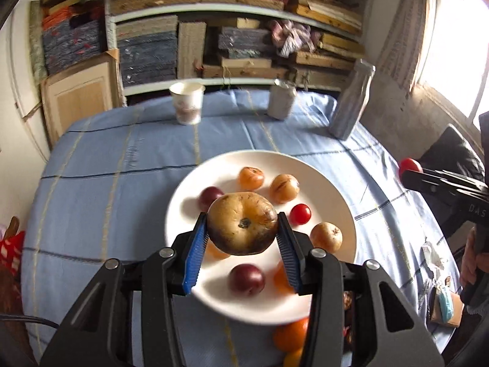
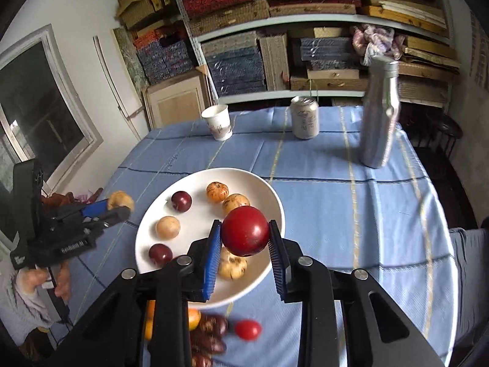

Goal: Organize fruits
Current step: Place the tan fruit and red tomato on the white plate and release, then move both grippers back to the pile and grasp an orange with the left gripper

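Observation:
My left gripper [image 1: 243,227] is shut on a large brown pear [image 1: 243,224] and holds it above the white plate [image 1: 305,165]. The plate holds several small fruits: dark plums [image 1: 247,279], tan fruits [image 1: 326,237], orange ones [image 1: 251,178] and a cherry tomato [image 1: 300,214]. My right gripper [image 2: 245,232] is shut on a red apple [image 2: 245,231] above the plate's right rim [image 2: 275,202]. The left gripper with its pear shows at the left of the right wrist view [image 2: 119,205]. Loose oranges [image 1: 290,335], dark dates [image 2: 211,336] and a tomato [image 2: 248,329] lie on the cloth before the plate.
A paper cup [image 1: 187,102], a drinks can [image 1: 281,99] and a tall metal bottle [image 1: 351,101] stand at the far side of the blue-clothed table [image 1: 107,183]. Shelves of stacked boxes are behind. Small packets [image 1: 443,299] lie at the table's right edge.

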A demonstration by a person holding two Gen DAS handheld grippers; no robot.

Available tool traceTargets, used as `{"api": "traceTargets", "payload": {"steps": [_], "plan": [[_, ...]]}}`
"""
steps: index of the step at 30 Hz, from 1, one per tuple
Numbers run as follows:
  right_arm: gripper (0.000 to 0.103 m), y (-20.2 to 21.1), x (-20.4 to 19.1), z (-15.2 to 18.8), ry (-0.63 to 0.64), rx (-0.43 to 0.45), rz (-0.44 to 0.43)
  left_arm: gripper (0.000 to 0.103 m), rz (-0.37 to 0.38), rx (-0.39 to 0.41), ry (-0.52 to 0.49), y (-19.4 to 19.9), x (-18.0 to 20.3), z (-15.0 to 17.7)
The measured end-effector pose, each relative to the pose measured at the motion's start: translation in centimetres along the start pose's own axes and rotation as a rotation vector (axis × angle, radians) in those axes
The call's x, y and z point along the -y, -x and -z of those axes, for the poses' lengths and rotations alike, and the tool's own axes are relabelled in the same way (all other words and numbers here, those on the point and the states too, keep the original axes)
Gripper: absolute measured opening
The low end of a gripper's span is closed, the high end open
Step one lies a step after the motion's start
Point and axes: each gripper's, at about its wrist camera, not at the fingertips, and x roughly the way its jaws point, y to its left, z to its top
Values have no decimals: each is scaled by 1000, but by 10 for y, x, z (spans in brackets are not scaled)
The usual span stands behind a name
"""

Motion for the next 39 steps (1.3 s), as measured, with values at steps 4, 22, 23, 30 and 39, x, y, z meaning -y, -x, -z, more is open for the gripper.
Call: {"api": "traceTargets", "payload": {"steps": [4,22,23,30,39], "plan": [[30,-38,-3,1,14,-50,0,44,20,-58,2,-37,11,2],[50,-112,2,8,26,-149,20,58,24,-160,0,-102,16,5],[50,-108,1,6,21,-141,15,58,22,-158,2,-101,17,5],[52,-48,-6,-16,41,-9,15,64,-5,-70,41,-58,6,-6],[69,34,-25,11,30,92,-4,74,-79,-29,80,15,-12,36]]}}
